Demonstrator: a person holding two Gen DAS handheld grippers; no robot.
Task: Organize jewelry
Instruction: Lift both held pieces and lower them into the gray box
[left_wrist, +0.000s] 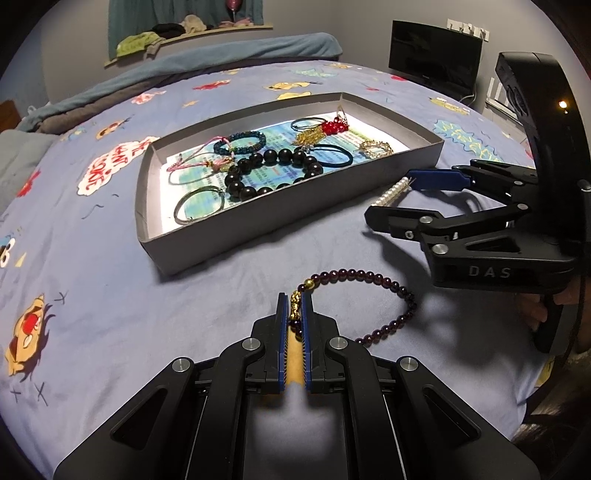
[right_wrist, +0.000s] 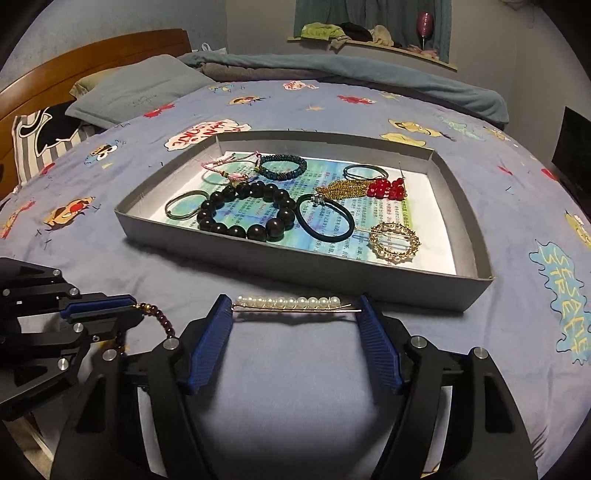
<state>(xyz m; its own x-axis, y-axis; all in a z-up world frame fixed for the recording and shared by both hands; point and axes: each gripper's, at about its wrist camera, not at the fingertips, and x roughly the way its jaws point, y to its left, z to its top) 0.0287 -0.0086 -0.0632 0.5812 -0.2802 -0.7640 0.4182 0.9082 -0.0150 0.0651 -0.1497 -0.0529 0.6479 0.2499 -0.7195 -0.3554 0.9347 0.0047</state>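
My left gripper (left_wrist: 294, 301) is shut on the gold charm end of a dark red bead bracelet (left_wrist: 373, 277) that lies on the bedsheet in front of the grey tray (left_wrist: 295, 206). It also shows in the right wrist view (right_wrist: 129, 306) with the bracelet (right_wrist: 162, 321). My right gripper (right_wrist: 295, 306) is open, its fingers either side of a pearl hairpin (right_wrist: 291, 302) lying on the sheet just before the tray (right_wrist: 332, 273). In the left wrist view the right gripper (left_wrist: 391, 192) sits around the pearl hairpin (left_wrist: 393, 192).
The tray holds a black bead bracelet (right_wrist: 247, 214), hair ties (right_wrist: 325, 221), a teal bracelet (right_wrist: 282, 166), a pink cord, gold chain with red beads (right_wrist: 384, 188), a gold brooch (right_wrist: 393, 242) and a ring (right_wrist: 186, 210). Pillows (right_wrist: 140, 88) and a blanket lie behind.
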